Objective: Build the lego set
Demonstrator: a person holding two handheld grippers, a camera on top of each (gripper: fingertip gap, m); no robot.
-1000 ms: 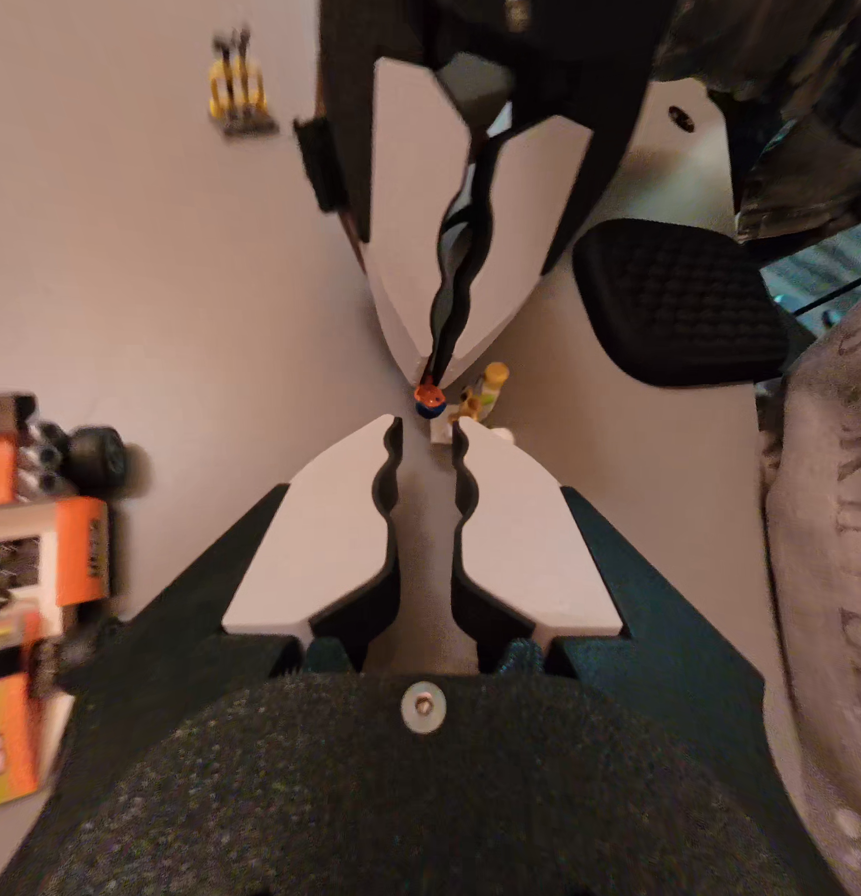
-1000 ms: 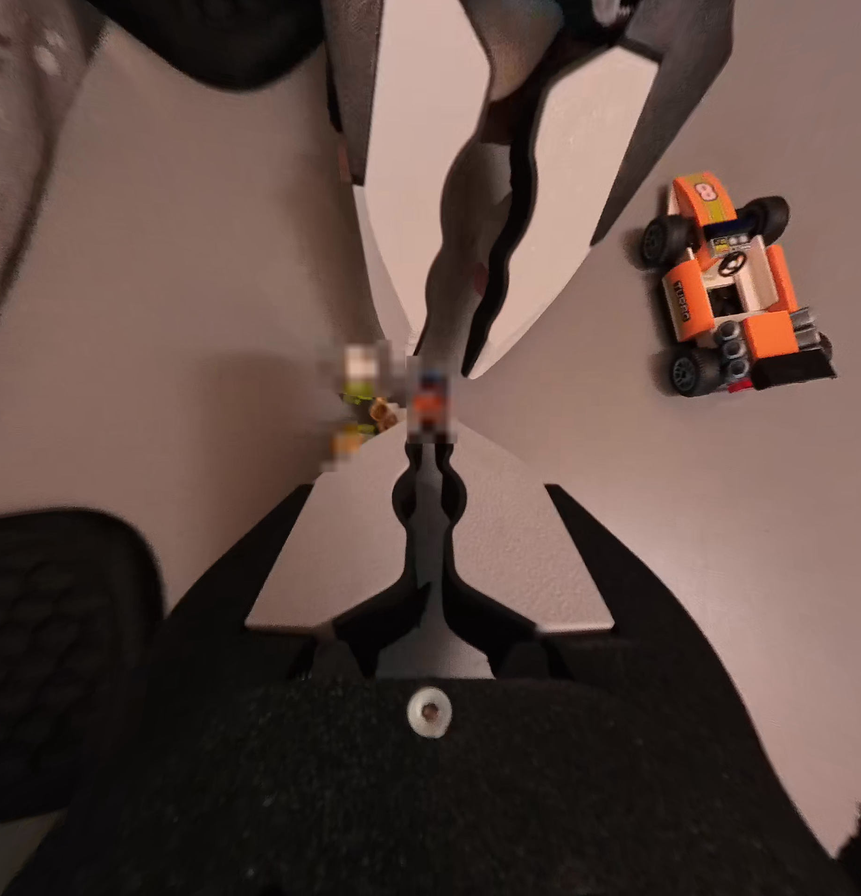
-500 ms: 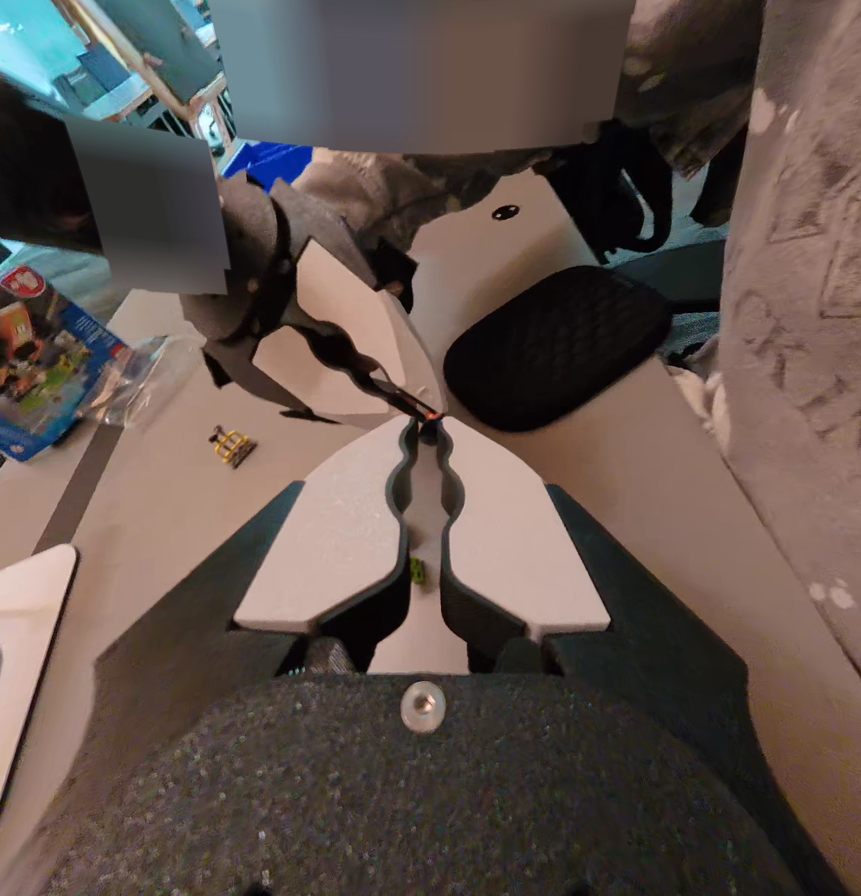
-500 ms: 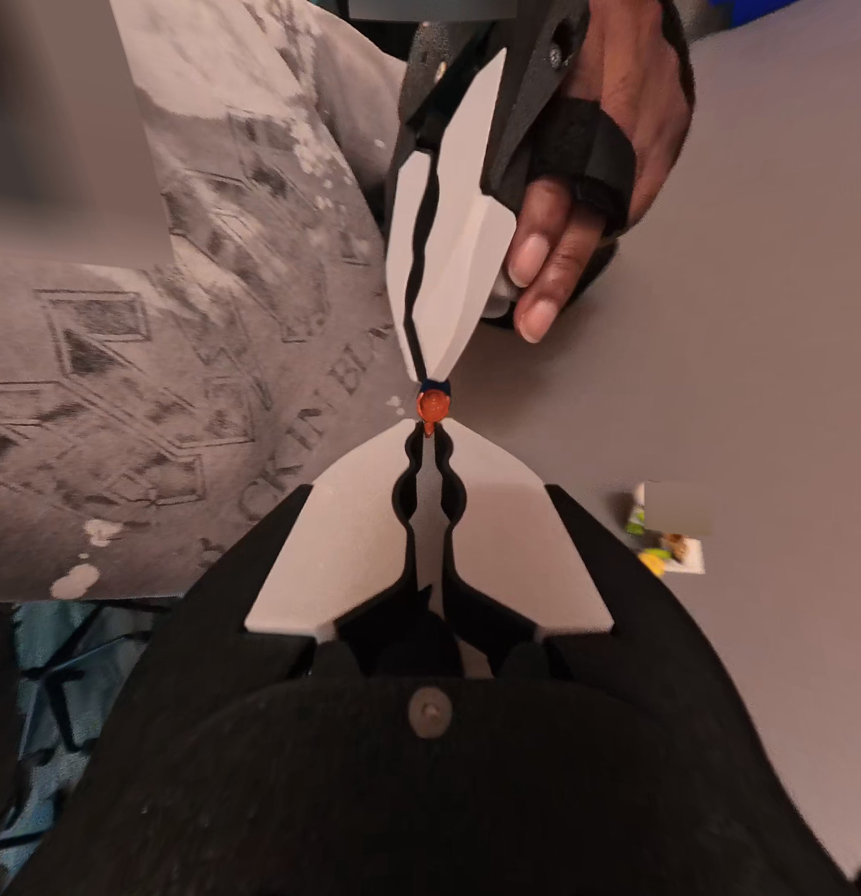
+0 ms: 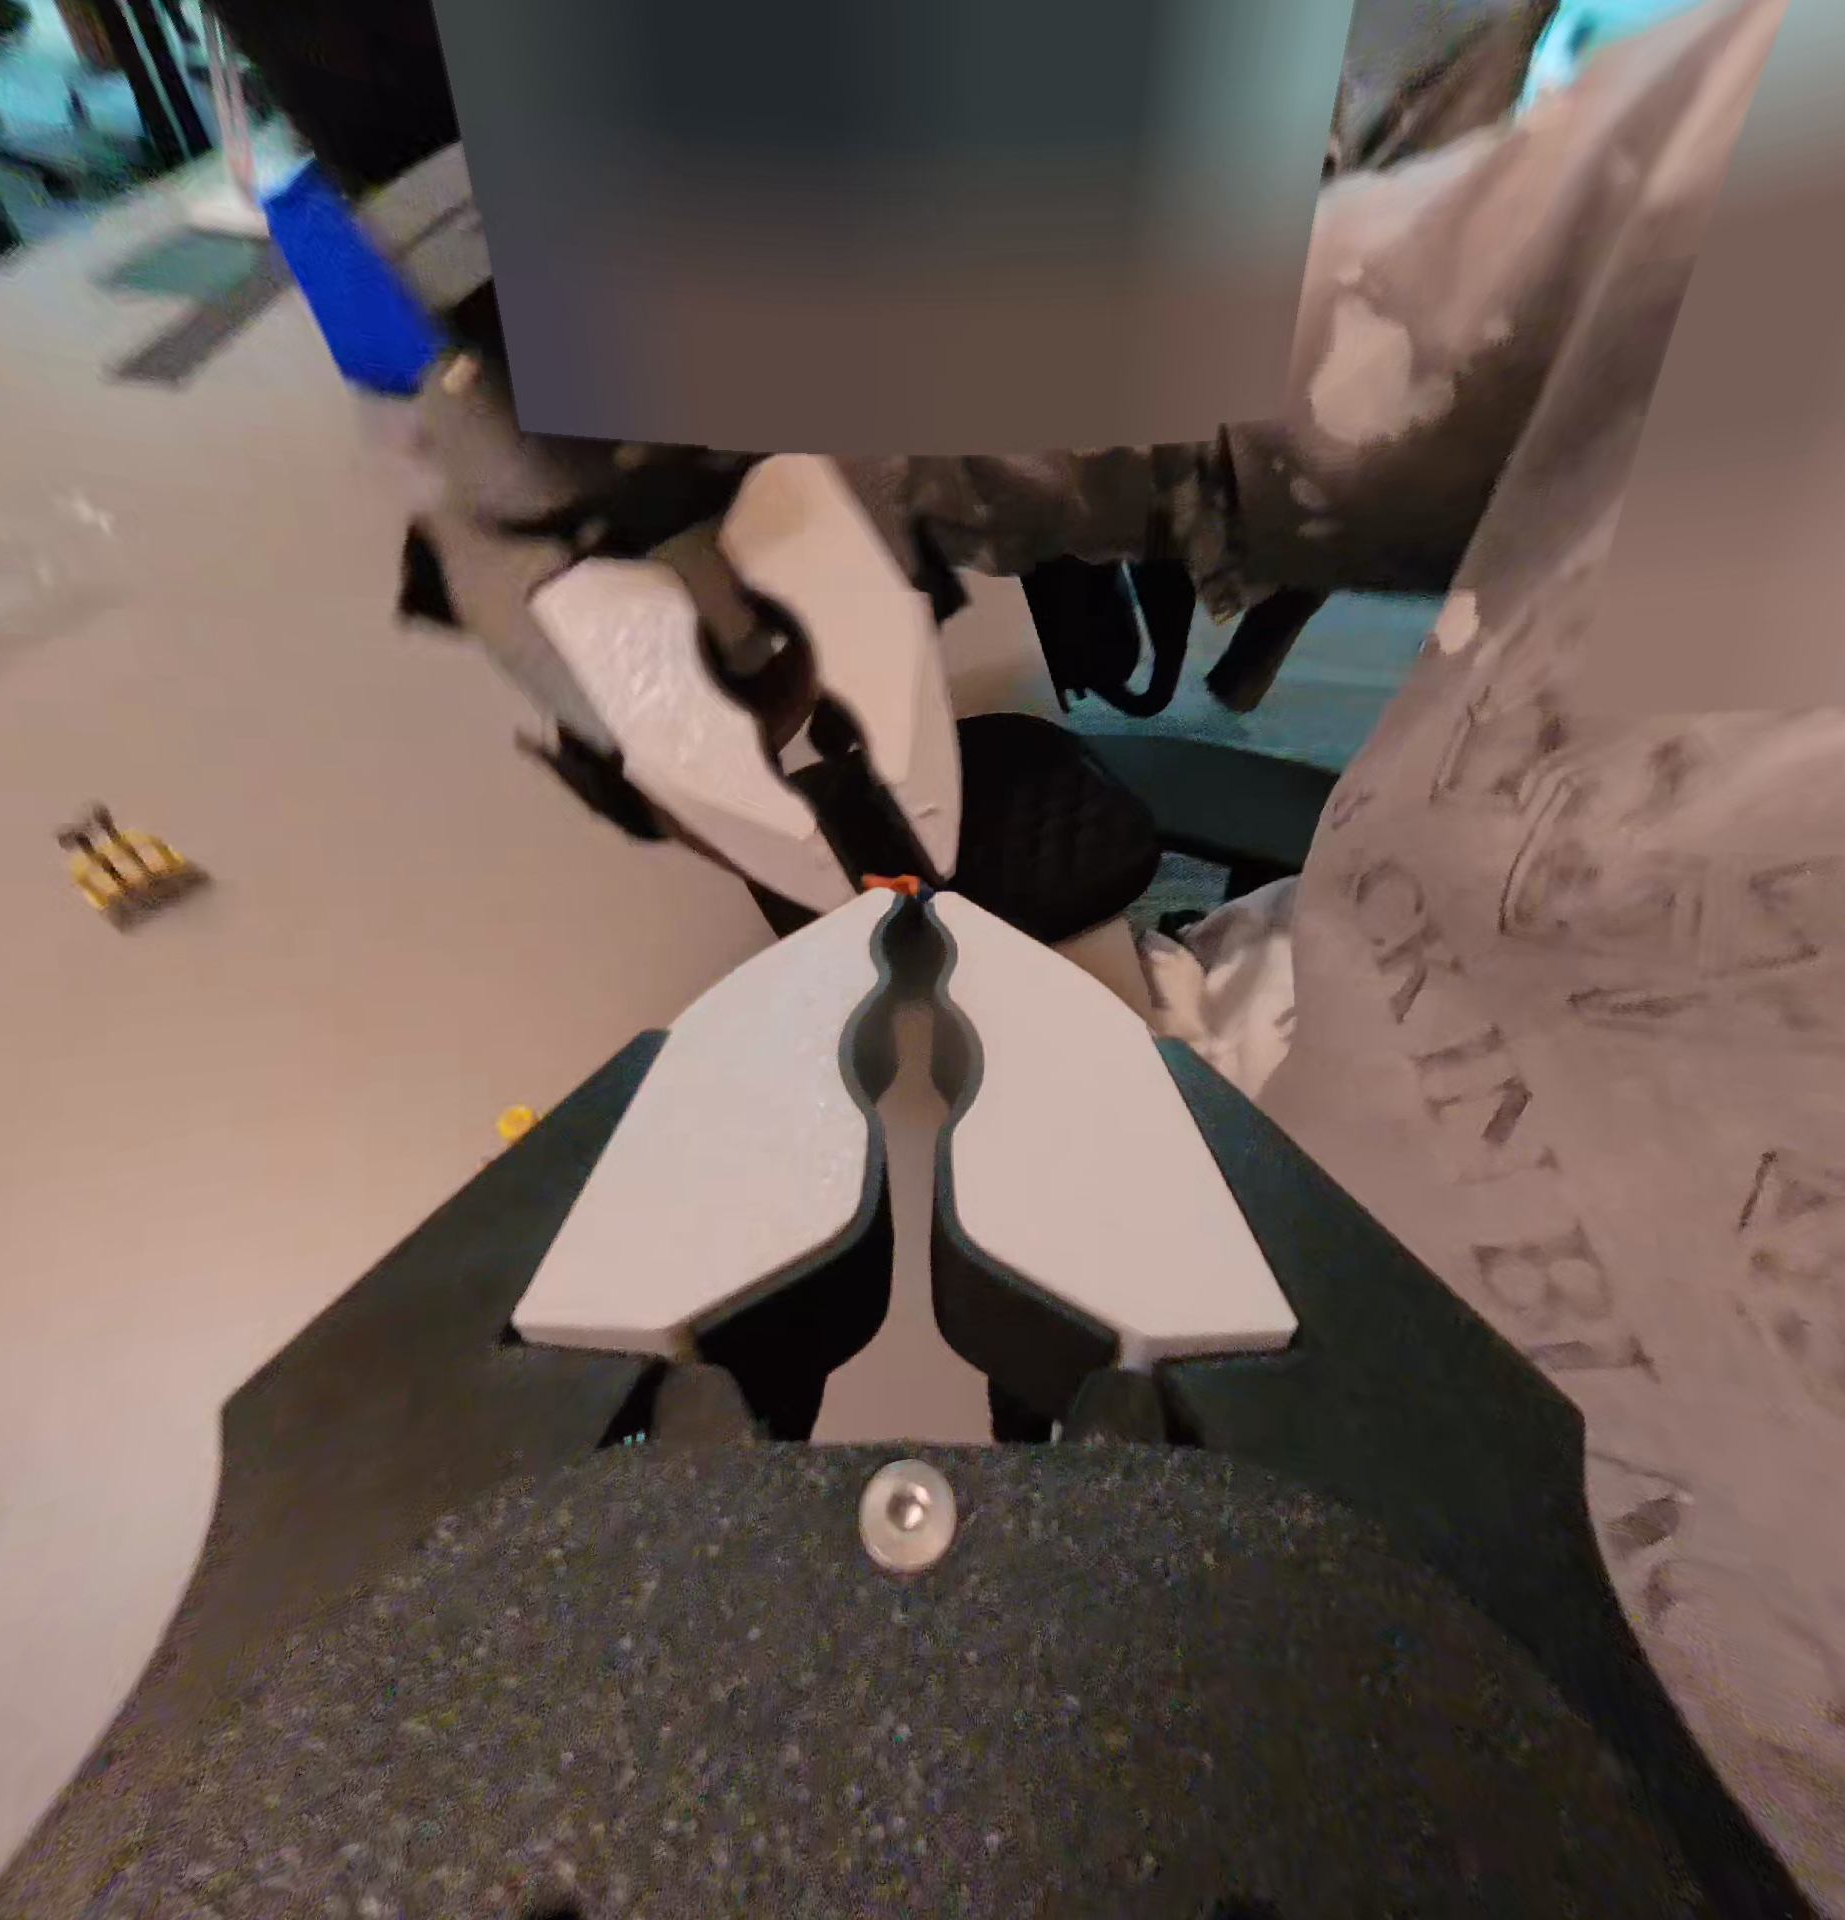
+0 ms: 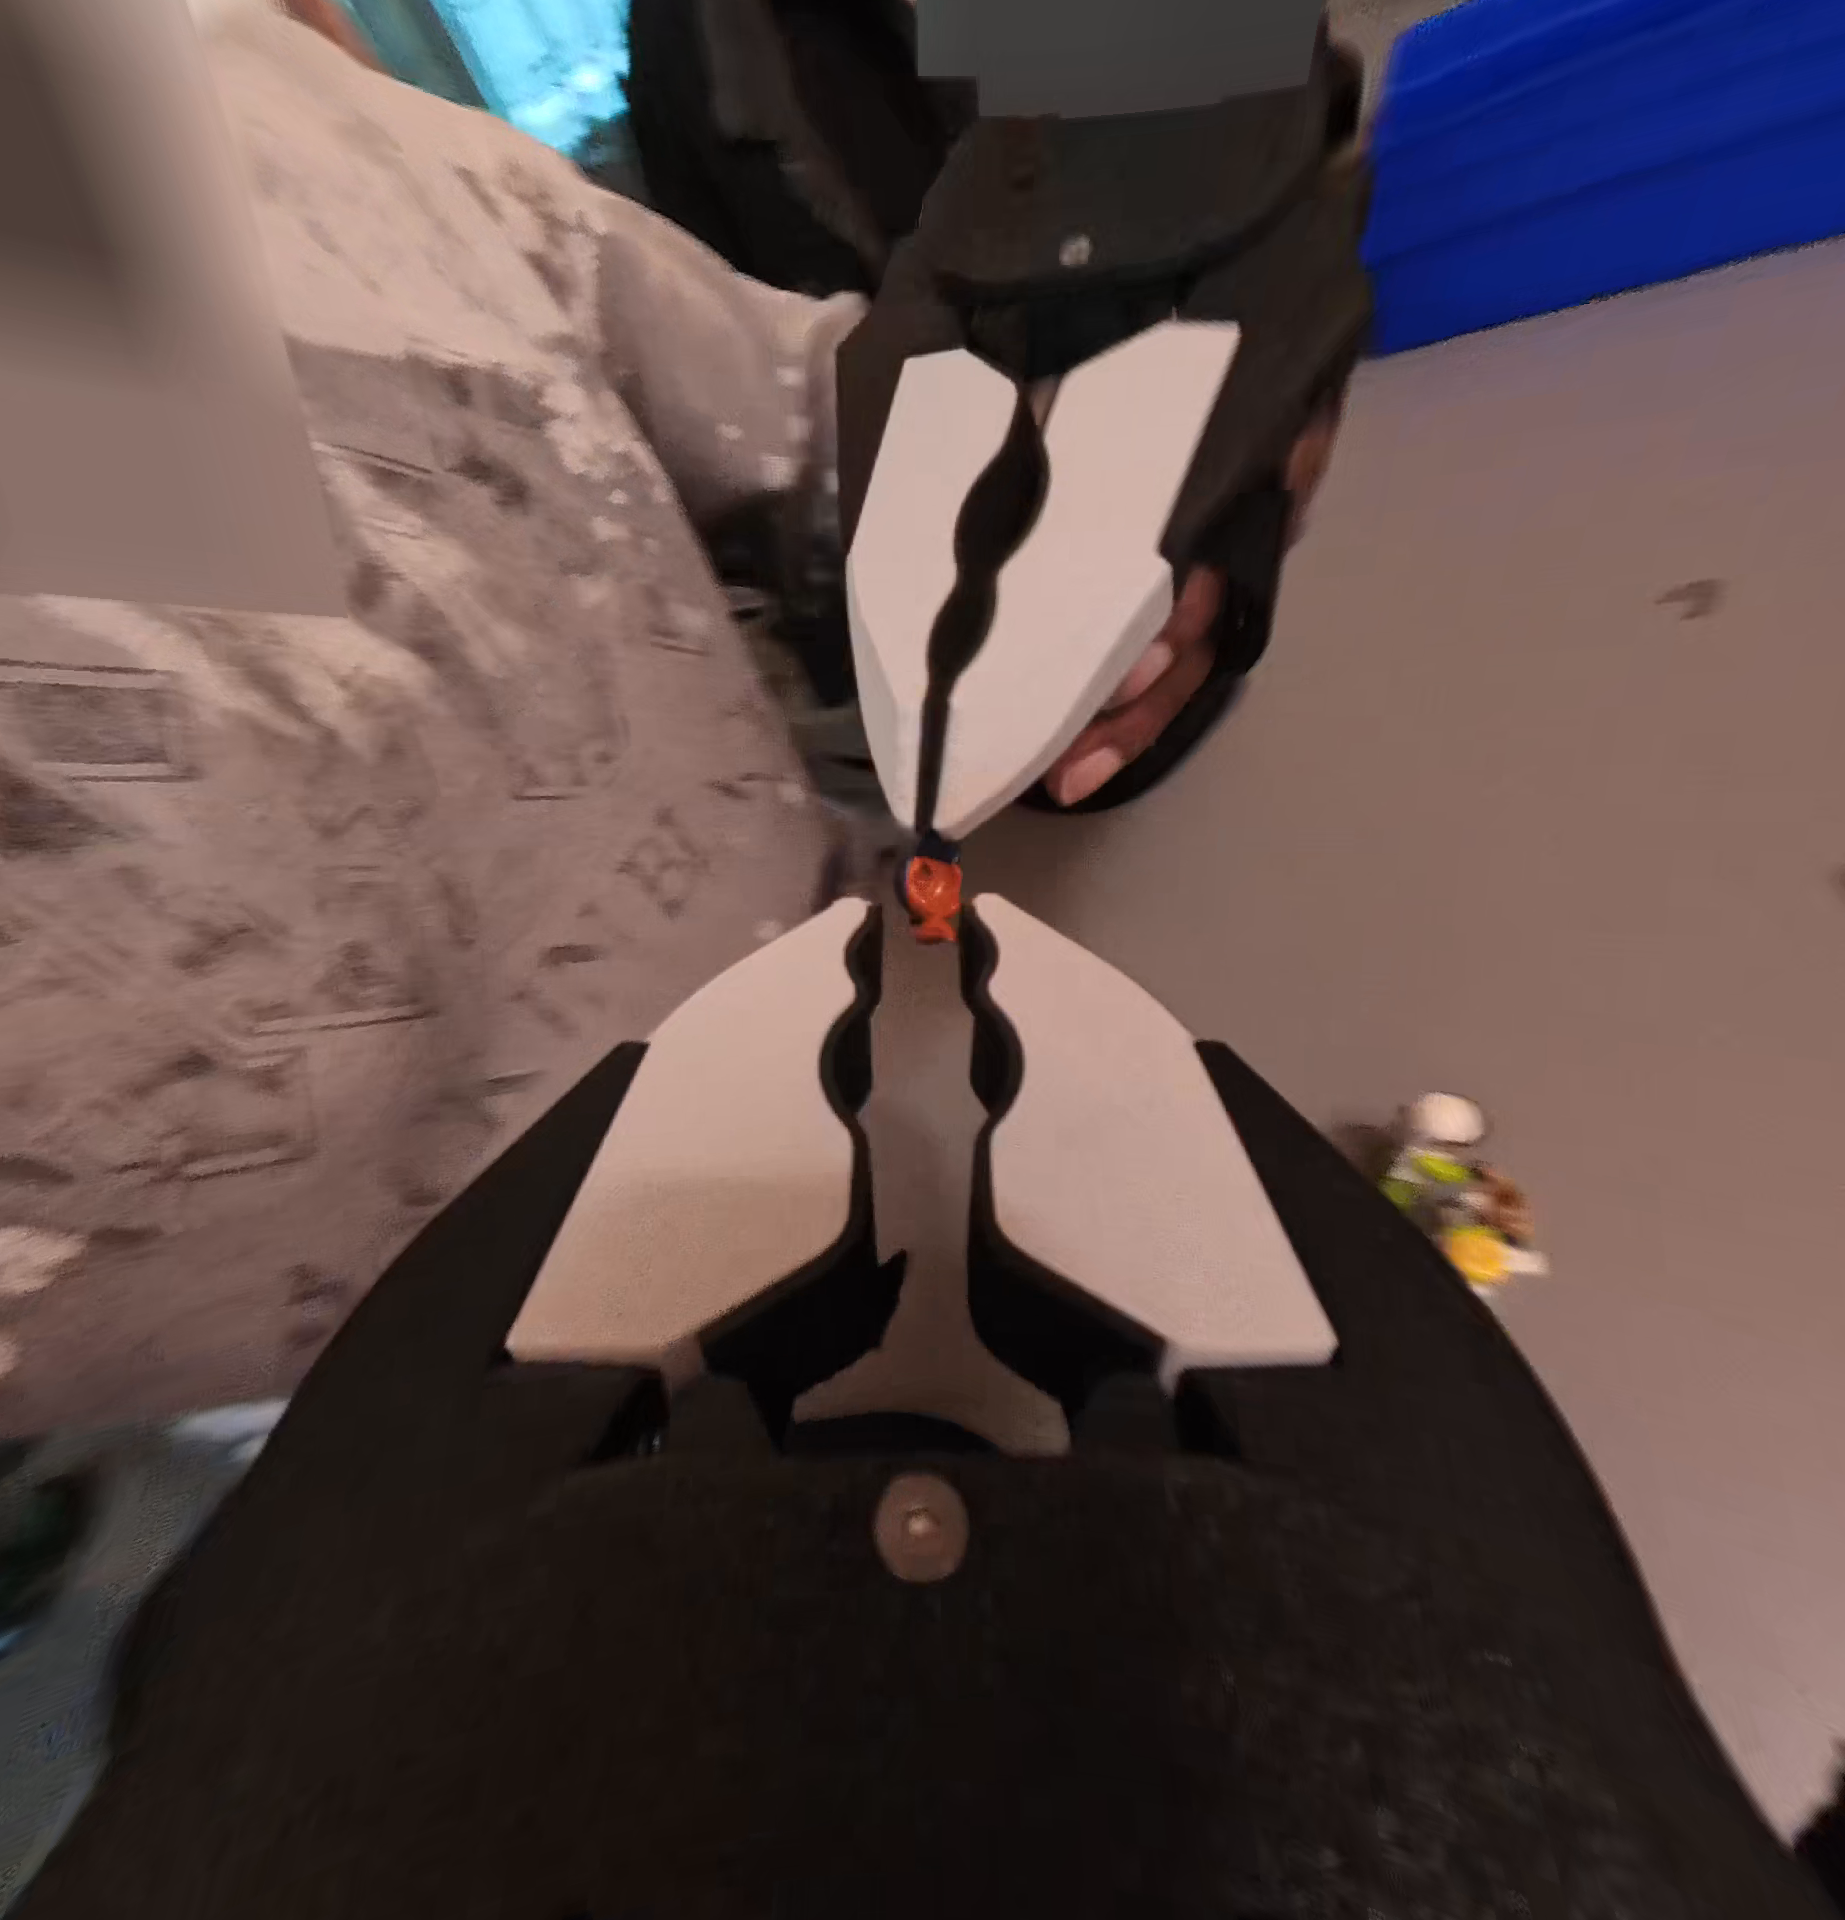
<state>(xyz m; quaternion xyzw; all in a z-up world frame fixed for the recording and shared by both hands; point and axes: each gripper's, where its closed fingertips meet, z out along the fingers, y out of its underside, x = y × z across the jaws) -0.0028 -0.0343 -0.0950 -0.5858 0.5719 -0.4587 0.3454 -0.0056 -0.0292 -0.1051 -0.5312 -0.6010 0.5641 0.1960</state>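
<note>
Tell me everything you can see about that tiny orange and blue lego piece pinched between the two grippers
The tiny orange and blue lego piece looks like glossy plastic: a rounded orange body with a dark blue cap. It hangs in the air above the grey table. The left hand-held gripper pinches its blue end; its orange end sits between the right hand-held gripper's parted tips.

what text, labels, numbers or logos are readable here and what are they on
Grey garment: large lettering runs down it, which I won't copy out.
Lego minifigure: blurred, nothing legible.
Orange-and-blue lego piece: no markings show.
Yellow lego piece: blurred, nothing legible.
No other writing shows.
</note>
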